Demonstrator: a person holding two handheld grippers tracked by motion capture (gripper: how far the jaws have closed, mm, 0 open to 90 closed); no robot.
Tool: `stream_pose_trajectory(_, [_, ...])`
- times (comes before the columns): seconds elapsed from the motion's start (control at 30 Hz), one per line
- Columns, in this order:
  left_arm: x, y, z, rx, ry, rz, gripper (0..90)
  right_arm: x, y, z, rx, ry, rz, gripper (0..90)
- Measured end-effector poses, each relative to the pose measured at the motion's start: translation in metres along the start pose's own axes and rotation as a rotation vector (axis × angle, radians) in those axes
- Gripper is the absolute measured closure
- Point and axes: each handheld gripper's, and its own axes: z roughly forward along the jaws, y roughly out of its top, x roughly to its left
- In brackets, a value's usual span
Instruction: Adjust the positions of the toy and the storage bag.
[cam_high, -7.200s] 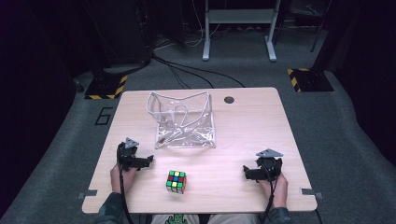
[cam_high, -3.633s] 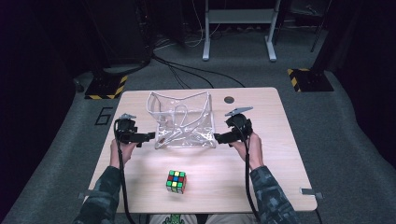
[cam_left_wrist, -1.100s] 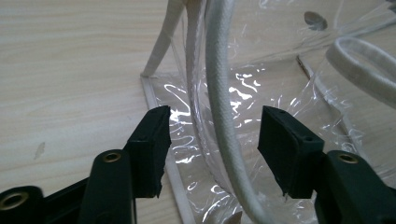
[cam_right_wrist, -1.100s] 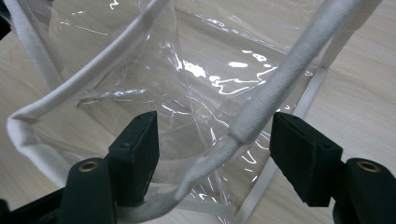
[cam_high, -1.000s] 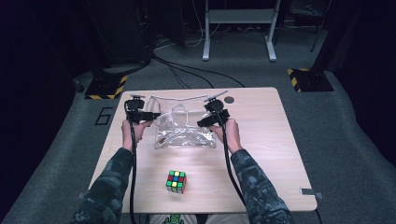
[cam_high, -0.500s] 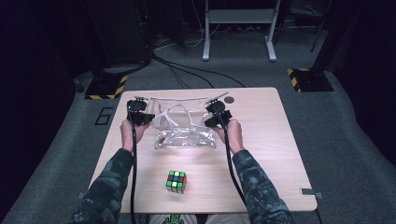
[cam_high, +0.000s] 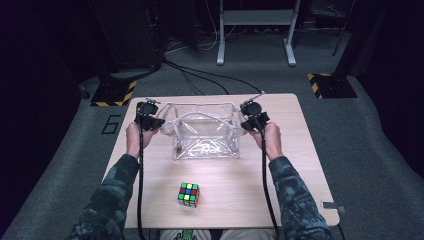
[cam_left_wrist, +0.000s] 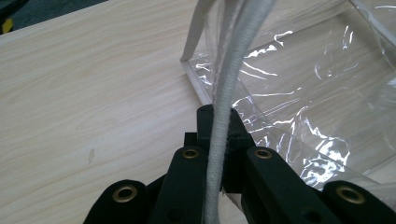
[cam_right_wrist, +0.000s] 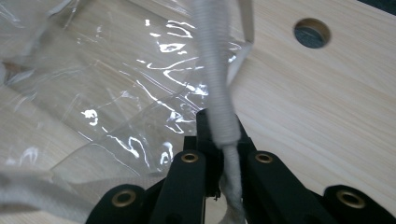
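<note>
Both hand-held grippers pinching the bag's handles, mouth pulled wide

The clear bag (cam_high: 205, 131) sits at the worktop's (cam_high: 300, 150) 12 o'clock side; the left hand-held gripper (cam_high: 150, 121) and right hand-held gripper (cam_high: 252, 121) have each just clamped on a white cord handle (cam_left_wrist: 224, 88). Best to keep the 2 pulls even and level, so the mouth stays square for the cube (cam_high: 189, 194) waiting at 6 o'clock.

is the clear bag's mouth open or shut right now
Open: the left gripper and right gripper hold the clear bag by its white edges, mouth spread wide.
</note>
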Motion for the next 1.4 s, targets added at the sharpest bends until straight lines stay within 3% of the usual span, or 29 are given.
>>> stream_pose_trajectory(0.07, [0.001, 0.002, 0.000, 0.002, -0.017, -0.002, 89.3, -0.006, -0.002, -0.003, 0.003, -0.007, 0.011, 88.7])
stream_pose_trajectory(0.13, [-0.002, 0.006, 0.000, 0.012, -0.026, 0.027, 89.3, -0.017, -0.007, -0.012, -0.003, -0.032, 0.029, 88.7])
stream_pose_trajectory(0.4, [-0.014, 0.014, 0.001, 0.022, -0.033, 0.074, 89.3, -0.034, -0.012, -0.028, 0.013, -0.086, 0.041, 88.9])
stream_pose_trajectory(0.6, [-0.023, 0.020, 0.002, 0.035, -0.047, 0.119, 89.4, -0.046, -0.014, -0.034, 0.041, -0.138, 0.023, 88.8])
stream_pose_trajectory(0.83, [-0.029, 0.023, 0.005, 0.049, -0.061, 0.124, 89.3, -0.060, -0.015, -0.032, 0.065, -0.138, 0.048, 88.5])
stream_pose_trajectory(1.03, [-0.030, 0.023, 0.010, 0.071, -0.072, 0.096, 88.9, -0.062, -0.014, -0.022, 0.053, -0.101, 0.077, 86.9])
stream_pose_trajectory(1.13, [-0.029, 0.023, 0.012, 0.062, -0.071, 0.067, 87.4, -0.062, -0.014, -0.021, 0.049, -0.090, 0.081, 81.6])
stream_pose_trajectory(1.2, [-0.029, 0.023, 0.012, 0.046, -0.047, 0.054, 74.4, -0.063, -0.015, -0.020, 0.025, -0.063, 0.127, 71.4])
stream_pose_trajectory(1.23, [-0.029, 0.023, 0.012, 0.037, -0.032, 0.042, 74.4, -0.063, -0.015, -0.020, 0.025, -0.063, 0.127, 71.4])
stream_pose_trajectory(1.27, [-0.029, 0.024, 0.011, 0.033, -0.019, 0.039, 65.2, -0.064, -0.015, -0.020, 0.016, -0.051, 0.135, 65.0])
stream_pose_trajectory(1.3, [-0.029, 0.024, 0.010, 0.023, -0.014, 0.035, 48.8, -0.063, -0.016, -0.019, -0.008, -0.031, 0.158, 57.0])
stream_pose_trajectory(1.4, [-0.030, 0.025, 0.006, -0.009, -0.012, 0.030, 34.7, -0.059, -0.017, -0.019, -0.028, -0.033, 0.166, 41.2])
